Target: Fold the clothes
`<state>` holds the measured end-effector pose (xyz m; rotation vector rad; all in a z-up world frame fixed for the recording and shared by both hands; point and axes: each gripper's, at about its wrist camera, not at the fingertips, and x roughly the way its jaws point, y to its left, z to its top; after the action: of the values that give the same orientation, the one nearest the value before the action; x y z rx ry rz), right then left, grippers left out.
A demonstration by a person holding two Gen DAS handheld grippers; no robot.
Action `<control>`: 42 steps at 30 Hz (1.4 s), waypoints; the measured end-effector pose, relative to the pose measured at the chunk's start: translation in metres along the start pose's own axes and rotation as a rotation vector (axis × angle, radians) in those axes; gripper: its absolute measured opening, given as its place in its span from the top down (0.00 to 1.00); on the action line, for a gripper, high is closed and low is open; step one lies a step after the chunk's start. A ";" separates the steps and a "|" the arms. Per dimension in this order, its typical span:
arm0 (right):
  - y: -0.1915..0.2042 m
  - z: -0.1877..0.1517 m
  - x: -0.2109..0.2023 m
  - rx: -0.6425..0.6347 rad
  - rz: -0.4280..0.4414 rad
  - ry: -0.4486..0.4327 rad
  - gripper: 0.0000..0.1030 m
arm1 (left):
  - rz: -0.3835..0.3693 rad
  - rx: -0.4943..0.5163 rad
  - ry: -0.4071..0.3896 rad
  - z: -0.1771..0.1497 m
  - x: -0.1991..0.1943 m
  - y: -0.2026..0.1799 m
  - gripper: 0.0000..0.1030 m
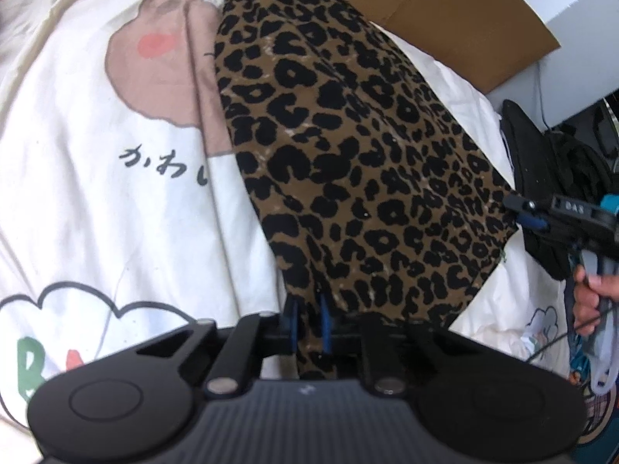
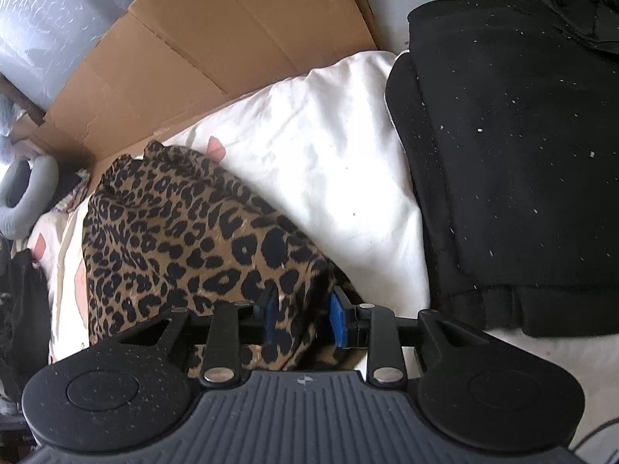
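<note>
On white bedding (image 1: 96, 193), leopard-print garment (image 1: 348, 154), cardboard (image 1: 445, 11) behind

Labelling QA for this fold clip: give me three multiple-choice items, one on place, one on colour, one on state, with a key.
1. Where does the folded black garment lie relative to the leopard-print garment in the right wrist view?
A. Under it
B. To its right, apart
C. To its left

2. What colour are the pads of the right gripper?
A. Blue
B. Red
C. Green

3. How does the left gripper stand?
A. Wide open, nothing between its pads
B. Out of view
C. Nearly shut, with leopard-print fabric between its pads

Key:
1 B: white bedding shows between the two garments.
2 A: blue pads show on both fingers.
3 C: the fabric's near edge runs down between the narrow-set pads in the left wrist view.
</note>
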<state>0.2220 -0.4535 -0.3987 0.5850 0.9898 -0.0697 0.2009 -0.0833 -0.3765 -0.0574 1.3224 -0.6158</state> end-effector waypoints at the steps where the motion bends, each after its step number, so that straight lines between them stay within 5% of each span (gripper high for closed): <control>1: 0.001 0.001 0.001 -0.006 -0.002 0.003 0.95 | 0.001 0.004 0.000 0.000 -0.001 0.000 0.93; 24: -0.016 -0.008 -0.006 0.027 -0.013 0.035 0.98 | 0.045 0.080 0.026 0.008 -0.004 -0.009 0.96; 34: -0.028 -0.012 -0.008 0.086 0.000 -0.006 0.97 | 0.092 0.172 0.093 0.027 -0.009 -0.017 0.88; 42: -0.035 -0.020 -0.011 0.104 -0.011 -0.016 0.94 | 0.150 0.163 0.065 0.070 -0.027 -0.030 0.86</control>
<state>0.1896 -0.4758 -0.4137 0.6735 0.9784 -0.1355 0.2506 -0.1172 -0.3219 0.1944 1.3215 -0.5990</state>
